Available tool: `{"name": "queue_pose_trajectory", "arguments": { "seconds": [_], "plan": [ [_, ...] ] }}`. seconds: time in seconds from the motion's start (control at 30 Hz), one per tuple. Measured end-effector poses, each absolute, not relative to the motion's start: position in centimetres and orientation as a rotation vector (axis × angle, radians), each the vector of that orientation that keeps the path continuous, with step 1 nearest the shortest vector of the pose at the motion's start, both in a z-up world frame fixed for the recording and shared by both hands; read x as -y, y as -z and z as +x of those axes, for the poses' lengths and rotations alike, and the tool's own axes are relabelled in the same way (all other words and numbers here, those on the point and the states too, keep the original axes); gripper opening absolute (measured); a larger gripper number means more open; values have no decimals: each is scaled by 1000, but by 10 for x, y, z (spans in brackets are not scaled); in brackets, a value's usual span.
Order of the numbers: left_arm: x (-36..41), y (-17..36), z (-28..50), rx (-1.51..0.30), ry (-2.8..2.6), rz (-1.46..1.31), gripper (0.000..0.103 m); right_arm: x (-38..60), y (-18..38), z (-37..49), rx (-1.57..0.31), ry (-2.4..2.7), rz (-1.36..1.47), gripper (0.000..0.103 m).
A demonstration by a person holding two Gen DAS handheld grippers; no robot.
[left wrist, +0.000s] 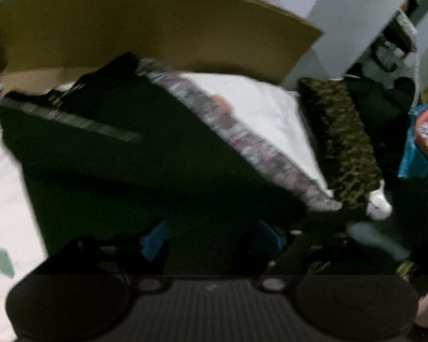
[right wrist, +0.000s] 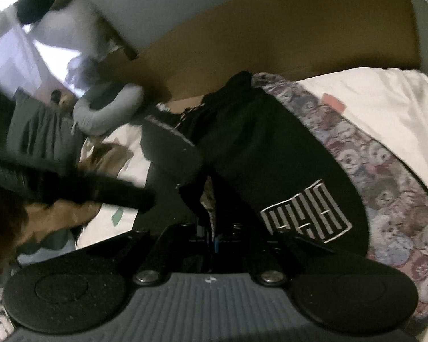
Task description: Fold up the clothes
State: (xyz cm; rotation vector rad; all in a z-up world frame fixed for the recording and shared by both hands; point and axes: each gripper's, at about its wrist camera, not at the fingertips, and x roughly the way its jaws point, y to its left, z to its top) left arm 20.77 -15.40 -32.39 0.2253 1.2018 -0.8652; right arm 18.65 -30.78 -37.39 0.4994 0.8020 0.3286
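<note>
- Lettering: a grey block-line emblem (right wrist: 306, 213) is printed on the black garment (right wrist: 271, 154); its strokes look like stylised characters, but they cannot be read as words.
- The black garment lies spread over the bed, on the white sheet (right wrist: 385, 108), with a teddy-bear print blanket (right wrist: 385, 176) along its right side. A grey stripe (left wrist: 71, 119) crosses the garment in the left wrist view.
- The right gripper (right wrist: 211, 236) has its jaws drawn fully together on a fold of the black garment near the bed's near edge.
- The left gripper (left wrist: 211, 242) has its blue-tipped fingers (left wrist: 154, 239) standing well apart over the dark cloth; the picture is blurred, and nothing is seen pinched between them.
- A brown cardboard sheet (left wrist: 157, 25) stands along the bed's far edge, behind the garment.
- A leopard-print cloth (left wrist: 342, 142) lies at the bed's right edge, with a blue printed bag (left wrist: 422, 142) beyond it; only the left wrist view shows these.
- Only the right wrist view shows a grey pillow (right wrist: 108, 108) near the bed's far left corner, a bright window (right wrist: 11, 42), and a dark sleeve (right wrist: 71, 185) that crosses in front of the sheet and hides part of it.
</note>
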Motion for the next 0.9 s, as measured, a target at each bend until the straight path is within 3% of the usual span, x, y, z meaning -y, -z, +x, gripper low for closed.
{"name": "queue_pose_trajectory", "arguments": {
  "seconds": [0.4,0.9],
  "plan": [
    [67,374,224,-1339,649,185,74,362,390,185,-818,-160,551,1],
    [29,410,219,-1412,577,95,78,381,389,186,-857,-74,459,1]
  ]
}}
